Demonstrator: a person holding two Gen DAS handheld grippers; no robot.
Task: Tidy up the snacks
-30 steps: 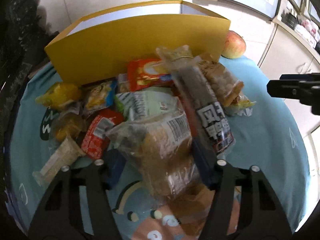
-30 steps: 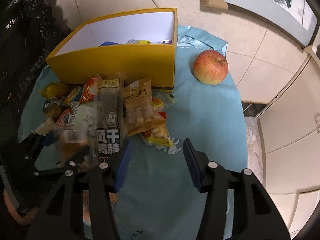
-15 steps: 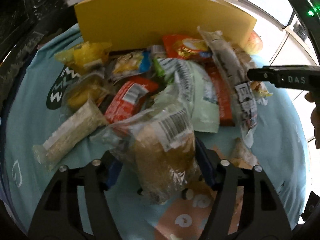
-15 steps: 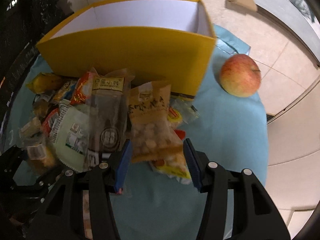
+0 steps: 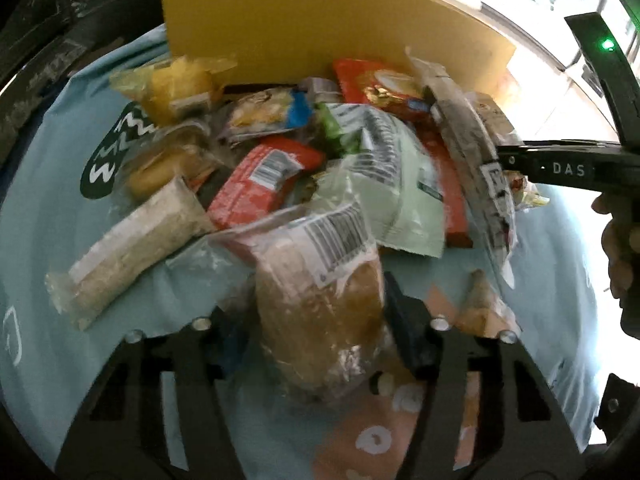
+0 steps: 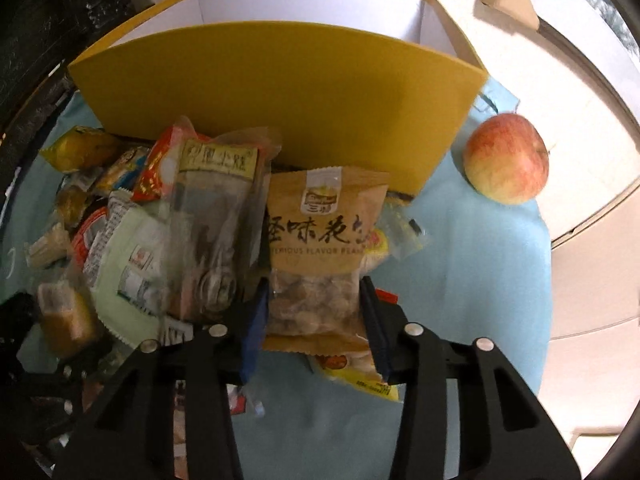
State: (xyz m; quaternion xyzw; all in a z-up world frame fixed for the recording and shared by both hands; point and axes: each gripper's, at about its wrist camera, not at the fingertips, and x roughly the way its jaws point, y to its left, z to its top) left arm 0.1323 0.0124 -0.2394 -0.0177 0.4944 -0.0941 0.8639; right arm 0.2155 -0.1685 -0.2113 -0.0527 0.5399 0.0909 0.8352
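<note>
A: Left gripper (image 5: 316,336) check. Both fingers flank a clear-wrapped bread packet (image 5: 320,312) at the near edge of the snack pile. Jaws are closing; the right pad touches the wrapper, the left one is hidden behind the plastic, so I cannot tell if the squeeze is firm.

B: Noted. Right gripper (image 6: 314,320)?

A: A tan peanut bag (image 6: 320,264) sits between its blue pads. Jaws closing there too, and the bag's clear lower half fills the gap from pad to pad. Pads appear to press both sides.

B: Where does the pile lie?

A: On a light blue cloth (image 6: 460,280), heaped against the near wall of a yellow box (image 6: 280,96). The box is open at the top with white inner walls; from these angles I cannot see what is in it.

B: Other items in the pile?

A: Pale green pouch (image 5: 400,184) in the middle, red packet (image 5: 260,180) left of it, a pale rice bar (image 5: 132,248) at the near left, a yellow-wrapped snack (image 5: 180,84) at the far left by the box wall. A long dark-printed packet (image 6: 212,240) lies just left of the peanut bag.

B: Anything outside the pile?

A: An apple (image 6: 506,158) on the cloth, right of the box and apart from the snacks. In the left wrist view a person's hand (image 5: 620,256) holds the right gripper's handle at the right edge.
</note>
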